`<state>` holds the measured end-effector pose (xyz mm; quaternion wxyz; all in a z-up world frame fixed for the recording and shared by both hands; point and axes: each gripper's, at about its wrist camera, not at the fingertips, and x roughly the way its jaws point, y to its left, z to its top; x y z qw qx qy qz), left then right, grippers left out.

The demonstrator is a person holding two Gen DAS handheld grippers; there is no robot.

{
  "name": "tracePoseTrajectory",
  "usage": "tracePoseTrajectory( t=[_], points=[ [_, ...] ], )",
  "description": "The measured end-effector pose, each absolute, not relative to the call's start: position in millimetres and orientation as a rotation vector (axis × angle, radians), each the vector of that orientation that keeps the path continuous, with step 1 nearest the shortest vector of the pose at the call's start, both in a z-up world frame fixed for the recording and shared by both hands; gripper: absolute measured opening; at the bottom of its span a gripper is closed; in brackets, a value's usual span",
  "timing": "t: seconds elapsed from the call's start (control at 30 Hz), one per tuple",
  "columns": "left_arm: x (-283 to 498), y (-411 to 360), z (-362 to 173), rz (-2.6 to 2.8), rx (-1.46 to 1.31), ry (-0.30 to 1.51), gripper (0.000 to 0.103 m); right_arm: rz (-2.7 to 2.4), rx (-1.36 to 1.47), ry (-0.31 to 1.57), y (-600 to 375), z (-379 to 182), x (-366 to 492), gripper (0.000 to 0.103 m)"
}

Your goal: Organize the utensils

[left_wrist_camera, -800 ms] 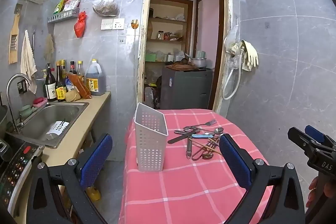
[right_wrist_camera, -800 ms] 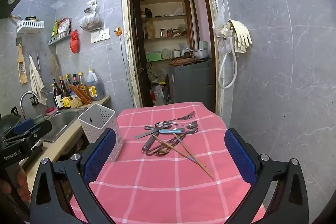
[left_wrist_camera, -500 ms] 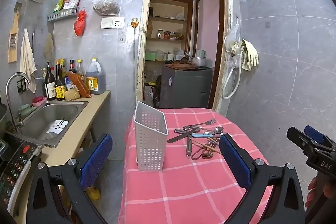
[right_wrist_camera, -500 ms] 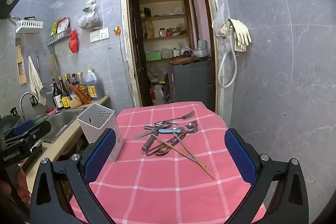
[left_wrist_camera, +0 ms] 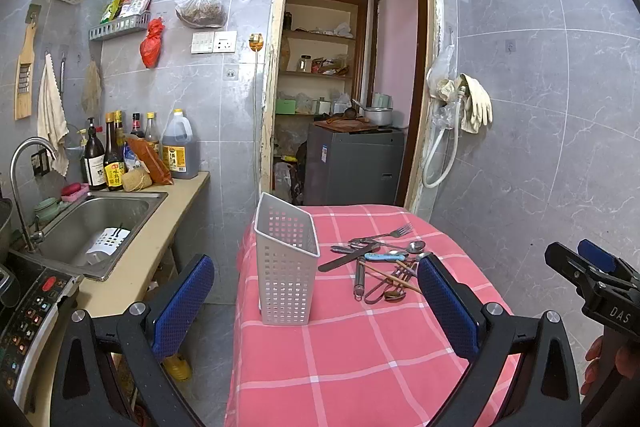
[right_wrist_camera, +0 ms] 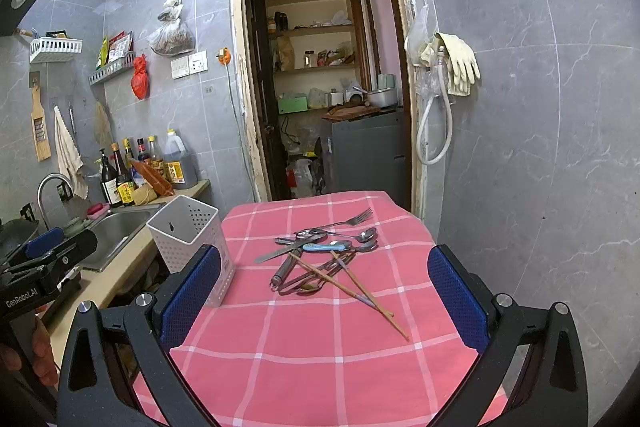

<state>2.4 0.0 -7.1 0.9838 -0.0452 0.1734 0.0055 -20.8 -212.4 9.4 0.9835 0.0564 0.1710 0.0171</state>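
Left wrist view looks along the left tongs [left_wrist_camera: 316, 301], whose blue-padded fingers [left_wrist_camera: 182, 307] stand wide apart with nothing between them, held above the near end of a bench [left_wrist_camera: 360, 367] covered in a pink checked cloth. A white perforated basket [left_wrist_camera: 286, 267] stands upright on the left part of the cloth. Just to its right lies a loose heap of utensils [left_wrist_camera: 380, 263]: a fork [left_wrist_camera: 394, 231] at the far side, spoons, a knife, a blue-handled piece and chopsticks crossing one another. The heap is near the basket but not touching it. At the right edge the right tongs [left_wrist_camera: 592, 279] show from the side, with "DAS" readable on the black body; whether they are wide or narrow cannot be told from this view.

Right wrist view shows the right tongs [right_wrist_camera: 324, 291] also spread wide and holding nothing, above the near half of the cloth. The utensils [right_wrist_camera: 324, 255] lie ahead between the fingers, with two chopsticks [right_wrist_camera: 360, 293] reaching nearest. The basket [right_wrist_camera: 192, 243] stands at the left edge of the bench [right_wrist_camera: 320, 367], partly behind the left finger pad. The left tongs [right_wrist_camera: 52, 251] appear at the far left, marked "GenRobot.AI".

Beyond the bench, to the left, a sink [left_wrist_camera: 94, 223] sits in a counter with bottles [left_wrist_camera: 116, 159] behind it; their labels carry writing too small to read.
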Motion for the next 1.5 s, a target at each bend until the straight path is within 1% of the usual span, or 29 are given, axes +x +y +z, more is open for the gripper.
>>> tracePoseTrajectory(
  t=[1.5],
  points=[
    [4.4, -3.0, -8.8, 0.003, -0.083, 0.351, 0.102, 0.033, 0.121, 0.352, -212.4, 6.6, -19.7, 0.102]
  ],
)
